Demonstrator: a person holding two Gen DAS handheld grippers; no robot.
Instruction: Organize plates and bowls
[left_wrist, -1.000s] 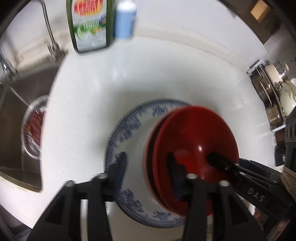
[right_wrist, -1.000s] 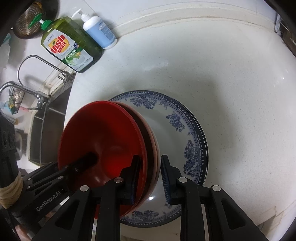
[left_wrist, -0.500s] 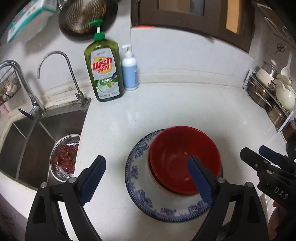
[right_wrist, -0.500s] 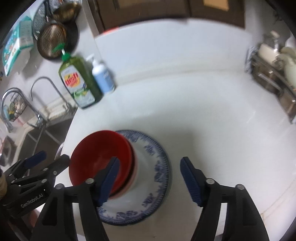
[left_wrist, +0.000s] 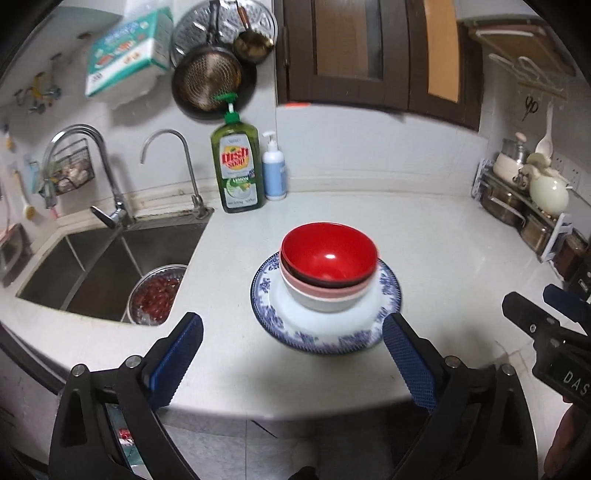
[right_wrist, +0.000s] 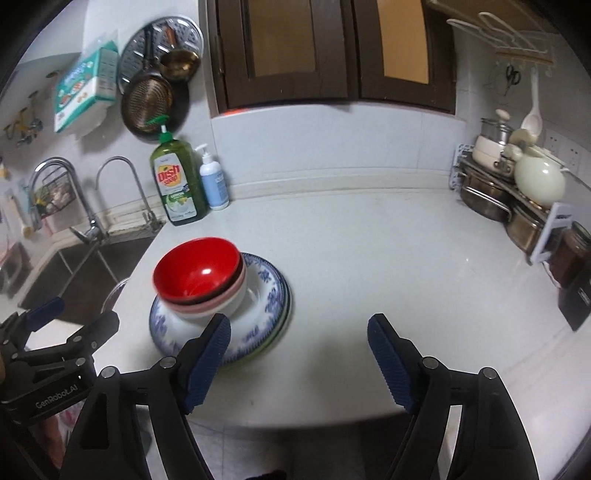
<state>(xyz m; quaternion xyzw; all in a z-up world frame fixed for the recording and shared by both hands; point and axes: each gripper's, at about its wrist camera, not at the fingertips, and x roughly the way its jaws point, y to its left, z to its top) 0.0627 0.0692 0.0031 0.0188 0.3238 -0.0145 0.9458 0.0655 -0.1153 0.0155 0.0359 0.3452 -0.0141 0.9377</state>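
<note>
In the left wrist view we see our left gripper (left_wrist: 291, 343) spread wide at the lower edge, its jaws having just been opening, nothing between the pads. The red bowl (left_wrist: 328, 256) sits nested in a pink-rimmed white bowl (left_wrist: 321, 299) on the blue-patterned plate (left_wrist: 388, 291), mid-frame, above the pads. Only this view shows the strainer of red beans (left_wrist: 155, 293) in the sink (left_wrist: 92, 269). The right wrist view shows our right gripper (right_wrist: 299, 349) likewise parted, empty, jaws just opening; the stack lies left of centre, and its left pad overlaps the plate's near rim in the picture.

Both wrist views look steeply down from the counter's near edge, sharing the stacked bowls (left_wrist: 328, 271) (right_wrist: 201, 277)
</note>
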